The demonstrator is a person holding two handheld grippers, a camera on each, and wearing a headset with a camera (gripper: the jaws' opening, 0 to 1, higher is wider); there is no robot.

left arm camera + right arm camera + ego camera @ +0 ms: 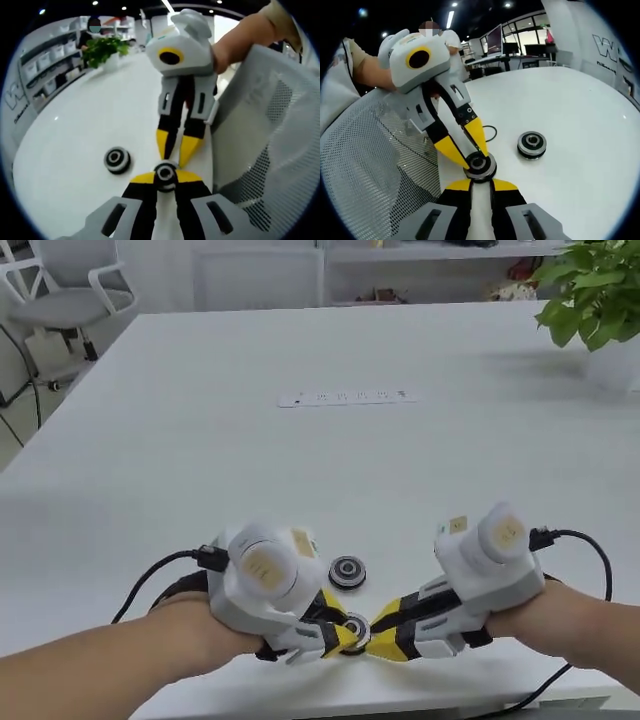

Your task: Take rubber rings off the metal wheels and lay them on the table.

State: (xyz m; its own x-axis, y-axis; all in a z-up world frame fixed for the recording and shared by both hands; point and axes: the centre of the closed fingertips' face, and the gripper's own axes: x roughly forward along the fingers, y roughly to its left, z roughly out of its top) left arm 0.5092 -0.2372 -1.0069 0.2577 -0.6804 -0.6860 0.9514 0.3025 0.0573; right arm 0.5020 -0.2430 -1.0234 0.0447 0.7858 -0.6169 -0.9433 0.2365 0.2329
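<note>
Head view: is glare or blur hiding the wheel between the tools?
Head view: no glare, but the held wheel is small, soft and partly covered by the left tool and right tool. Right gripper view: sharp and evenly lit there. Left gripper view: also sharp at centre, fisheye bending the edges.

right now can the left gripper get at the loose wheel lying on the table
Probably not yet: the left gripper is shut on the near wheel, which the right gripper also meets. The loose wheel lies close by across bare table, so letting go should open the way.
</note>
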